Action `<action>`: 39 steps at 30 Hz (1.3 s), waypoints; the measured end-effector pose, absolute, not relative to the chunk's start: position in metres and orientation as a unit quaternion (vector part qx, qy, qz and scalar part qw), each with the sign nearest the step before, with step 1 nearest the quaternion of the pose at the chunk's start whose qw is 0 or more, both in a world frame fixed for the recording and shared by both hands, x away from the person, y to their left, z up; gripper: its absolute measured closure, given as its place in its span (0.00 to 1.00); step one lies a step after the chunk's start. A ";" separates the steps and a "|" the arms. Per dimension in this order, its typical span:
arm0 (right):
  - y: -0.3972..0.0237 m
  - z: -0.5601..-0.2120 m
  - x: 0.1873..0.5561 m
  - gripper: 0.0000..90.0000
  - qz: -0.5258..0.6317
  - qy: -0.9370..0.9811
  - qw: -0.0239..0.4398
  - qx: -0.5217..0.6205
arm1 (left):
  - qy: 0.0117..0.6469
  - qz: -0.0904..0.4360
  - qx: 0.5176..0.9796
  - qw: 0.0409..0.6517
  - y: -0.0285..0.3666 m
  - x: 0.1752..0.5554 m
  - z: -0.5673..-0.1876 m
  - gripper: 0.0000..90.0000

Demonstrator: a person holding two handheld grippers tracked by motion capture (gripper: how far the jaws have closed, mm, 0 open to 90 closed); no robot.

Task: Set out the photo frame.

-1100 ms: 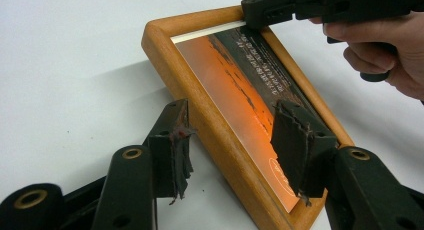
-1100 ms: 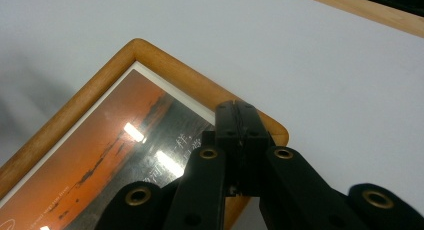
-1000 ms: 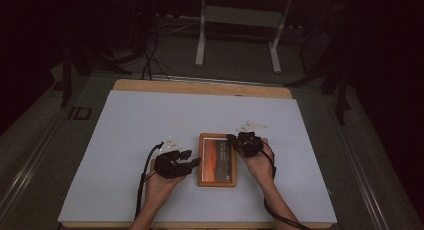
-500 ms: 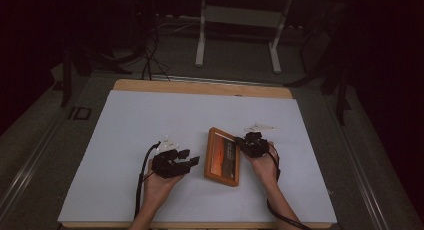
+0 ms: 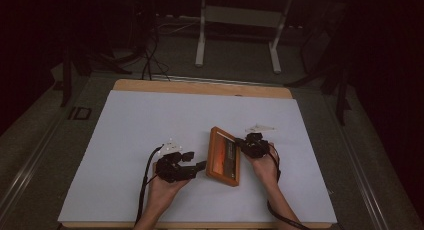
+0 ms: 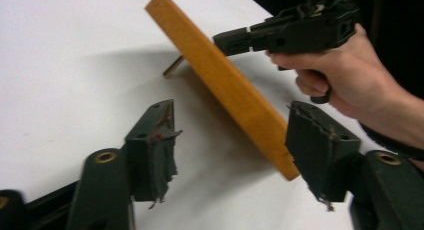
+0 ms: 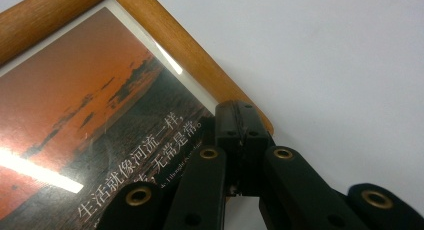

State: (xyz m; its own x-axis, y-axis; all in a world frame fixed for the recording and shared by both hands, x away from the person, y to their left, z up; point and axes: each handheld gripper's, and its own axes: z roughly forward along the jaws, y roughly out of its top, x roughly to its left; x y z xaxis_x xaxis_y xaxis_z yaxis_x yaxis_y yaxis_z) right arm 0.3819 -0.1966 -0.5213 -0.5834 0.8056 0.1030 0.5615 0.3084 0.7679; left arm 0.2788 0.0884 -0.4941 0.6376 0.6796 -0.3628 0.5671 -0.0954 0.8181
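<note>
Grippers frame a wooden picture frame (image 5: 224, 156) on the white table cover (image 5: 130, 135), the broadest surface in the high view, which lies over a wooden tabletop (image 5: 200, 87). Right gripper (image 5: 246, 145): jaws closed tight on the frame's right edge, seen in its own view (image 7: 240, 135) pinching the rounded wooden moulding near a corner, beside the glazed print of an orange sunset with a line of Chinese characters. The frame stands tilted, its left side raised off the cover and its lower edge resting on it; the left gripper view shows the back edge (image 6: 225, 85) slanting up, with a thin prop or stand leg just visible beneath it. Left gripper (image 5: 195, 168): jaws have just been opening and now stand wide apart, the frame's lower corner lying between the two pads (image 6: 155, 150) without contact on the left one; whether the right pad touches the wood cannot be told. Both hands enter from the table's near edge.
</note>
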 end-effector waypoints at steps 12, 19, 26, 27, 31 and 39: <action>-0.196 -0.522 0.381 1.00 0.401 0.794 0.154 0.431 | 0.421 -0.001 0.743 0.520 0.060 0.285 -0.506 0.32; -0.196 -0.522 0.381 1.00 0.402 0.793 0.156 0.430 | 0.432 -0.021 0.748 0.504 0.054 0.289 -0.513 0.43; -0.196 -0.522 0.381 1.00 0.402 0.793 0.158 0.430 | 0.433 -0.060 0.746 0.502 0.051 0.294 -0.515 0.52; -0.196 -0.522 0.381 1.00 0.402 0.793 0.158 0.430 | 0.433 -0.060 0.746 0.502 0.051 0.294 -0.515 0.52; -0.196 -0.521 0.380 1.00 0.403 0.795 0.160 0.424 | 0.439 -0.064 0.752 0.487 0.047 0.295 -0.516 0.54; -0.199 -0.518 0.375 1.00 0.392 0.807 0.172 0.408 | 0.457 -0.071 0.735 0.496 0.046 0.297 -0.517 0.59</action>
State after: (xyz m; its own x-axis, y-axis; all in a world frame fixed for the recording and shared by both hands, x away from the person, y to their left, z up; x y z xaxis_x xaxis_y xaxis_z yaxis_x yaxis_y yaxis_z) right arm 0.3746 -0.1987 -0.5176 -0.6083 0.7926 0.0421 0.5228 0.3603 0.7726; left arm 0.2972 0.0458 -0.5173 0.5727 0.6018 -0.5567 0.7419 -0.0916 0.6642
